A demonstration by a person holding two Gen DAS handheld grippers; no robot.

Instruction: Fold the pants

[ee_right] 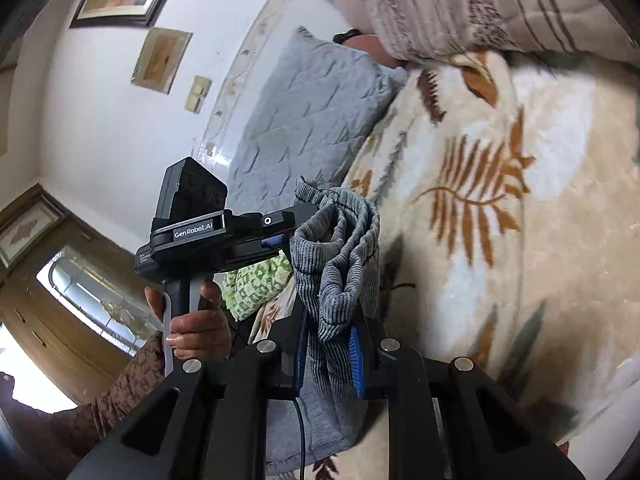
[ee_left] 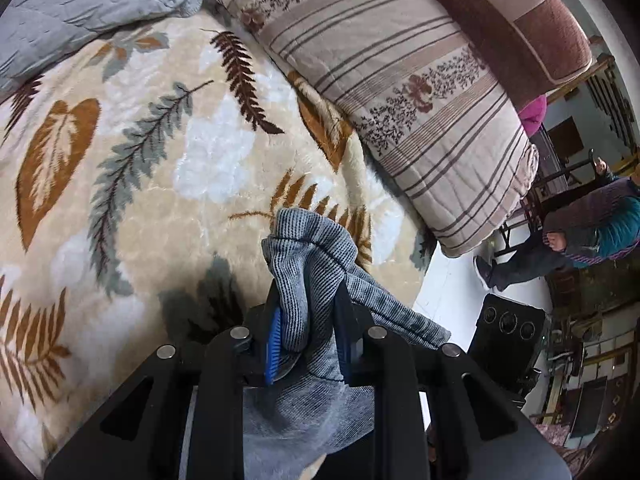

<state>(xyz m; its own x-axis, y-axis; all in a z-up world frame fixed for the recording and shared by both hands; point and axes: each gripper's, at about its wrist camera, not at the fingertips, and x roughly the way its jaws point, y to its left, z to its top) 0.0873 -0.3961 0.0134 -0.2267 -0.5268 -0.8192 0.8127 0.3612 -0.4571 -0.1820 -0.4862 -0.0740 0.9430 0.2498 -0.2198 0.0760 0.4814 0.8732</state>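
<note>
The grey ribbed pants [ee_left: 308, 264] are bunched between the blue-padded fingers of my left gripper [ee_left: 306, 328], which is shut on them above the leaf-patterned blanket [ee_left: 160, 168]. In the right wrist view my right gripper [ee_right: 328, 352] is shut on another bunch of the same pants [ee_right: 340, 256]. The left gripper [ee_right: 280, 224] shows there too, held by a hand, clamping the cloth just to the left. The two grippers are close together. The rest of the pants hangs down below them.
A striped floral quilt [ee_left: 400, 80] lies folded at the bed's far side, a grey quilted pillow [ee_left: 80, 4] at the head. A person [ee_left: 580, 236] stands beyond the bed edge. A green patterned cloth [ee_right: 260, 284] lies under the left gripper.
</note>
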